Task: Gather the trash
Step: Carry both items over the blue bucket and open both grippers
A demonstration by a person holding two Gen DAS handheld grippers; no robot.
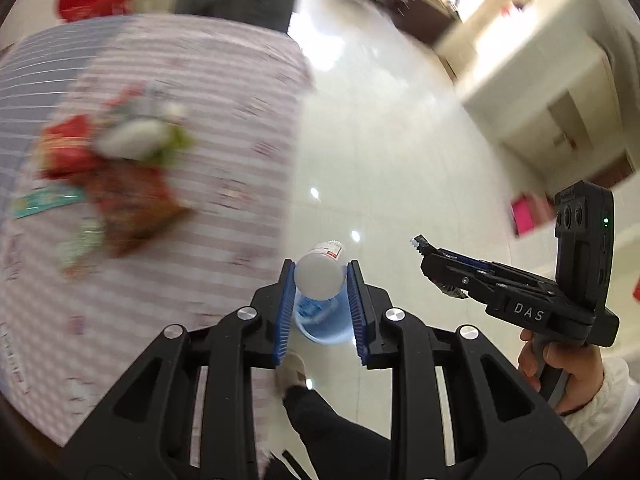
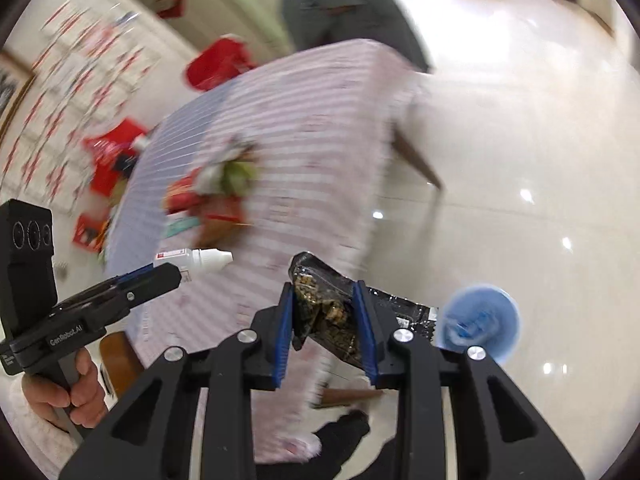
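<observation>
On our left, the heap of leftover trash, red wrappers and crumpled paper, lies blurred on the striped desk at about nine o'clock in the left wrist view. At six o'clock there, our left claw is clenched on a small white bottle, gripped across its body with the nozzle end sticking out, as the right wrist view shows. Directly beneath it, on the floor, stands the blue bin, so we judge the bottle is about ready to drop. Further right, at about four o'clock, our right claw is clamped on a dark, crinkly snack wrapper, with the bin off at four o'clock in its own view, well to the side. The risks we see: the bin's mouth is small, so a release while the claw is moving could send the bottle bouncing off the rim and rolling across the glossy floor. The light wrapper could flutter wide, or cling to a blue pad.
</observation>
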